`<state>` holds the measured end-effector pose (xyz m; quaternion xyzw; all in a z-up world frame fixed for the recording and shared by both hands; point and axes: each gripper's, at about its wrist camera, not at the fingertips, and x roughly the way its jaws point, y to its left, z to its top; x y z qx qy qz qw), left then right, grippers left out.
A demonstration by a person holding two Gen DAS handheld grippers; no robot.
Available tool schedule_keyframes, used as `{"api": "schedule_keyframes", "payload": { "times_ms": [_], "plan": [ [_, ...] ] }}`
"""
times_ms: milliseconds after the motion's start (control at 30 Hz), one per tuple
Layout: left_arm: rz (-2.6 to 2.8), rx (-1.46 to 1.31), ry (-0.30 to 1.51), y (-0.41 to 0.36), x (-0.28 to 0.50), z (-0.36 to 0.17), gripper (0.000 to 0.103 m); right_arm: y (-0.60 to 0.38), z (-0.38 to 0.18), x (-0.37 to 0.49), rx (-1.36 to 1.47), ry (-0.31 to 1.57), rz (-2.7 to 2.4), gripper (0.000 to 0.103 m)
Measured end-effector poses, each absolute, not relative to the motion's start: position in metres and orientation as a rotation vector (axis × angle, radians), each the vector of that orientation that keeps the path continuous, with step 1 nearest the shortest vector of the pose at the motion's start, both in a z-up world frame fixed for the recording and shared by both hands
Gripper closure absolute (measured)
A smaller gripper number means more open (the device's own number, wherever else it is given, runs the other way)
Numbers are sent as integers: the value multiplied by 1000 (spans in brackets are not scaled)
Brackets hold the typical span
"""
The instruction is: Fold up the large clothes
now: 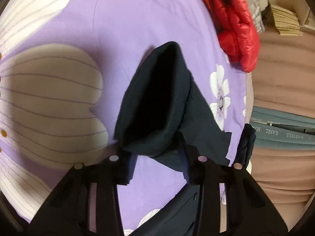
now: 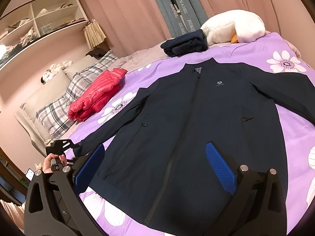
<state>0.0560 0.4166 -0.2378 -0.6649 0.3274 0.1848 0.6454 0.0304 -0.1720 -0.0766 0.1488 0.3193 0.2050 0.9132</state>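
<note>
Bed [image 2: 291, 45]: purple cover with white flower print, carries everything.

Navy jacket [image 2: 196, 118]: laid flat, front up, zipped, across the middle of the bed. Collar toward the far edge, hem toward the near edge; both sleeves spread outward.

Plush goose [image 2: 232, 26]: white, at the far edge of the bed against the curtain. Folded dark garment [image 2: 184, 45] touching it, just beyond the jacket collar.

Red puffer jacket [image 2: 98, 94]: folded, near the head-end edge, beside the plaid pillows [image 2: 65, 106]. Well apart from the navy jacket body.

Right tongs [image 2: 157, 167]: wide apart, blue pads visible, hovering above the jacket hem. Nothing between them; contact with the cloth cannot be told.

Left tongs [image 1: 157, 169]: wide apart. The ribbed sleeve cuff [image 1: 155, 100] stands open-mouthed just ahead of the tips, with cuff fabric draped against the inner faces of both fingers. Whether it is actually pinched cannot be told. In the right wrist view the left tongs sit at the sleeve end near the head-end edge.
</note>
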Motion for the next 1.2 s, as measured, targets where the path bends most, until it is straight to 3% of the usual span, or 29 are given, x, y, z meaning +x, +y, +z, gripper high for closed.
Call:
{"api": "schedule_keyframes", "payload": {
  "times_ms": [267,533,767,933,1067,1133,1200],
  "plan": [
    [413,-1243,774,411,80,-180,90,-184,-77,28,329,654,404,1],
    [367,-825,682,369,141,-46,90,-192,-85,30,374,673,393,1],
    [171,-462,675,231,231,47,90,-207,-96,35,417,694,363,1],
    [19,-184,743,96,282,48,90,-227,-105,37,446,701,316,1],
    [-94,-68,864,2,311,3,88,-247,-114,35,474,713,259,1],
    [-131,-43,914,-27,313,-23,85,-258,-120,33,489,722,230,1],
    [-165,-12,946,-58,317,-48,67,-266,-125,33,498,734,203,1]
  ]
}}
